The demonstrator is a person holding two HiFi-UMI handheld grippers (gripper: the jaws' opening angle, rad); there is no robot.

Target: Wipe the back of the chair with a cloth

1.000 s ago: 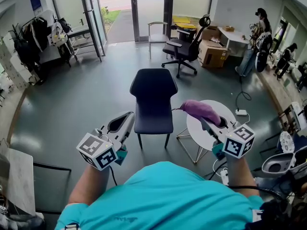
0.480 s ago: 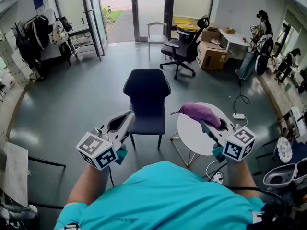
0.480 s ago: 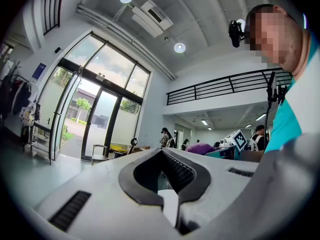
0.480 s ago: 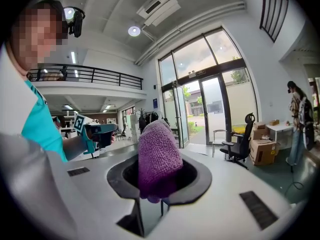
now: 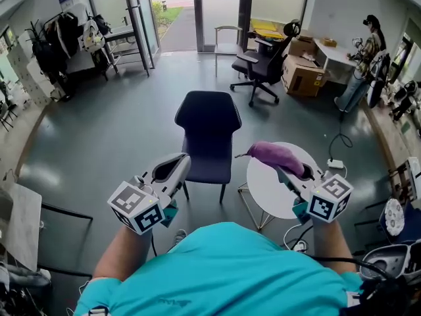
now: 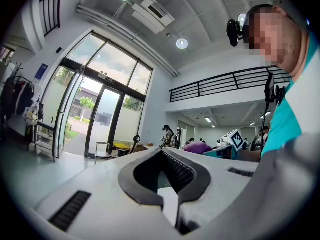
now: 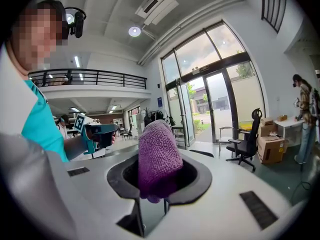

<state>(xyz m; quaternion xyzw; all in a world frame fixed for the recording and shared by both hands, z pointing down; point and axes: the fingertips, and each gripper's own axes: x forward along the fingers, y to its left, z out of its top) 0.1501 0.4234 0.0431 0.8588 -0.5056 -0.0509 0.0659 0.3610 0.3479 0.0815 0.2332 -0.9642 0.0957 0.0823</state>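
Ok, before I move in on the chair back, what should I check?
1. Purple terry cloth gripped in right tool: ok, clamped between its jaws.
2. Cloth sticks out past the jaws for wiping: ok.
3. Left tool free: ok, jaws together, nothing between.
4. Cloth touching the dark blue chair back: not ok, chair stands apart, ahead.
5. Clearance from round white side table beside chair: cannot tell.

chair [image 5: 208, 120] drifted left then back, table [image 5: 263, 184] lower
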